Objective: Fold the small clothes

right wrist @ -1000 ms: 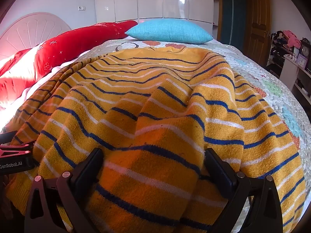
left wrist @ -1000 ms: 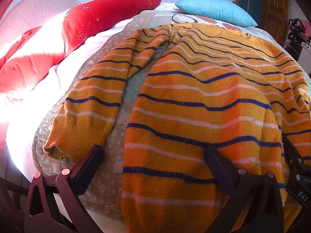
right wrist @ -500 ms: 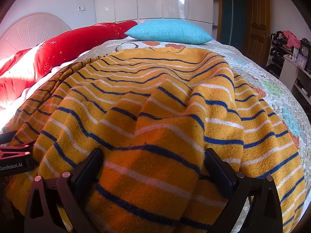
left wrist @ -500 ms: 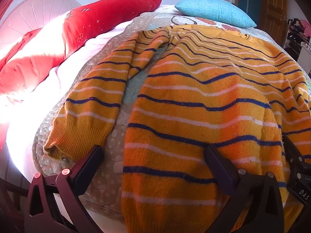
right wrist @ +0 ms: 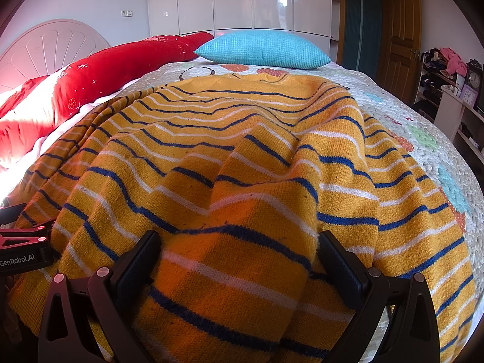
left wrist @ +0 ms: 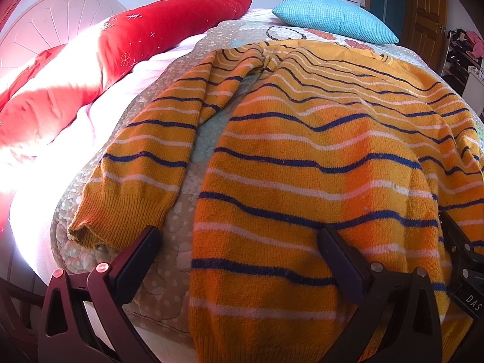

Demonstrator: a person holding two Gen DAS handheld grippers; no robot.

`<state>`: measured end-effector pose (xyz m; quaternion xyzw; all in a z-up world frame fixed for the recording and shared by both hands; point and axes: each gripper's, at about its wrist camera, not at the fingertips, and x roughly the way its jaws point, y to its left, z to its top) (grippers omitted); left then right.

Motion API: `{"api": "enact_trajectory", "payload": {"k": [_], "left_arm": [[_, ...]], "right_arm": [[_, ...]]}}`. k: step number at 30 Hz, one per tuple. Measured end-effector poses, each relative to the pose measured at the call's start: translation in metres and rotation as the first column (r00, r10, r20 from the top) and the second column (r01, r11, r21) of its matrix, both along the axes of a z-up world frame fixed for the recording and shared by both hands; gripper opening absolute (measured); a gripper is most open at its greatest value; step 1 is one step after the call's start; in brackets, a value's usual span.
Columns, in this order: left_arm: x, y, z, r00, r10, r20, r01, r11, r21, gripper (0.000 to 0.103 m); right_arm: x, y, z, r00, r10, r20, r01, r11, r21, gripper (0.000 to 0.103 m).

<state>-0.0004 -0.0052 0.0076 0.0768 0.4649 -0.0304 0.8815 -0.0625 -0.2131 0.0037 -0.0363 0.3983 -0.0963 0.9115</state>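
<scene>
A yellow sweater with blue and white stripes [left wrist: 317,151] lies spread on the bed, hem toward me, collar toward the pillows. Its left sleeve [left wrist: 145,163] lies flat beside the body. My left gripper [left wrist: 239,242] is open, its jaws wide apart over the sweater's lower left hem. In the right wrist view the sweater [right wrist: 211,139] is rumpled, with its right sleeve folded over the body. My right gripper [right wrist: 239,242] is open over the bunched hem area. The left gripper's body [right wrist: 21,248] shows at that view's left edge.
The sweater lies on a quilted patterned bedspread [right wrist: 423,139]. A long red pillow [left wrist: 145,30] and a turquoise pillow [right wrist: 263,48] sit at the head. A white headboard [right wrist: 51,45] stands at the left. A shelf with clocks and clothes [right wrist: 453,84] is at the right.
</scene>
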Motion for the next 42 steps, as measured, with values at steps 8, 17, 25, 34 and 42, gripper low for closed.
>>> {"api": "enact_trajectory", "payload": {"k": [8, 17, 25, 34, 42], "left_arm": [[0.0, 0.0, -0.001, 1.0, 0.0, 0.0, 0.0, 1.0, 0.006, 0.103], [0.004, -0.004, 0.008, 1.0, 0.0, 0.005, 0.0, 1.0, 0.011, 0.103], [0.004, -0.002, 0.01, 1.0, 0.001, 0.009, -0.001, 1.0, -0.018, 0.103], [0.002, 0.0, 0.007, 1.0, 0.002, 0.012, -0.001, 0.999, -0.051, 0.103], [0.001, 0.0, 0.007, 1.0, 0.002, 0.023, -0.001, 0.998, -0.063, 0.103]], "right_arm": [[0.0, 0.0, 0.0, 1.0, 0.0, 0.0, 0.0, 1.0, 0.0, 0.103], [0.0, 0.0, 0.0, 1.0, 0.0, 0.001, 0.0, 1.0, -0.001, 0.103], [-0.001, 0.0, 0.0, 1.0, 0.0, 0.001, 0.0, 1.0, -0.001, 0.103], [-0.001, 0.0, 0.0, 1.0, 0.0, 0.001, 0.0, 1.0, -0.001, 0.103], [-0.001, 0.001, 0.0, 1.0, 0.0, 0.002, 0.0, 1.0, -0.001, 0.103]]}}
